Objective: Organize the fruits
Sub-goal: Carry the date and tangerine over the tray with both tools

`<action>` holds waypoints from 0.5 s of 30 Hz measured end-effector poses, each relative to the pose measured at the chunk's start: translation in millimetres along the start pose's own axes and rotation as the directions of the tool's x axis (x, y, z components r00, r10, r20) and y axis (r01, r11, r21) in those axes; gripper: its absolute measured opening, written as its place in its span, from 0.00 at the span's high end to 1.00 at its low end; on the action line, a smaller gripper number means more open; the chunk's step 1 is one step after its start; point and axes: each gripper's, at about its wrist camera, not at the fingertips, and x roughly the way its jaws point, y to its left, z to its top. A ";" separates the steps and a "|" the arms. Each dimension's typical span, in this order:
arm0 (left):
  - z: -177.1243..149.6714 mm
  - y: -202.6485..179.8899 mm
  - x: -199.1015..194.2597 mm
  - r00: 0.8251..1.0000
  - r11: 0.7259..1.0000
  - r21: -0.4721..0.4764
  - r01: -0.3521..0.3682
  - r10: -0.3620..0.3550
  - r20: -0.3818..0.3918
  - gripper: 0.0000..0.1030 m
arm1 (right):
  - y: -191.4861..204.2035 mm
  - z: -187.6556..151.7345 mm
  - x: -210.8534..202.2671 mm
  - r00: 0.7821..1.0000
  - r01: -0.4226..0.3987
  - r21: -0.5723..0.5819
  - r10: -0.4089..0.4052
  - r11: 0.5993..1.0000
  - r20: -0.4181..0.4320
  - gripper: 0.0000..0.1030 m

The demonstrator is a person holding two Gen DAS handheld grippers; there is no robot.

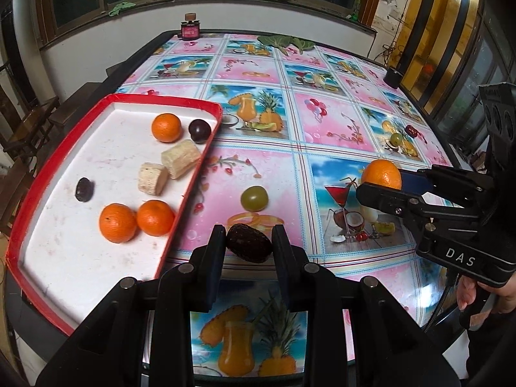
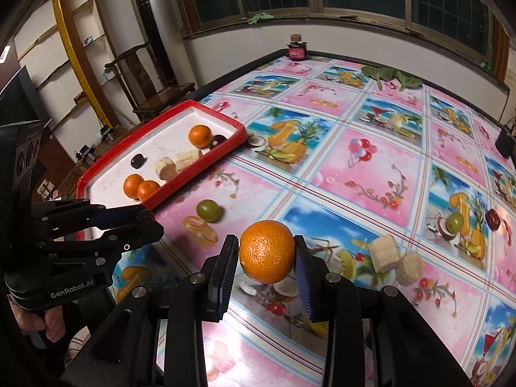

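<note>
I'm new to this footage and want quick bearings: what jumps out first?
An orange is clamped in the right gripper above the bright fruit-print tablecloth. The left gripper has its jaws around a dark fruit. A red tray on the left holds three more oranges.

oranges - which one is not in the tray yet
The orange clamped in the right gripper; the other three lie in the red tray.
</note>
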 end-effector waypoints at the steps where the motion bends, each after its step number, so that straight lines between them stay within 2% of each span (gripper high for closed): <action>1: 0.1 1.2 -1.2 1.000 1.000 0.000 -0.002 0.002 0.002 0.74 | 2.1 1.1 -0.1 1.000 -0.002 -0.003 0.002 1.000 0.001 0.66; 15: 4.2 23.0 -16.2 0.999 1.000 -0.027 -0.013 0.014 0.035 0.74 | 30.3 19.4 2.0 0.999 -0.038 -0.044 0.040 0.998 0.023 0.67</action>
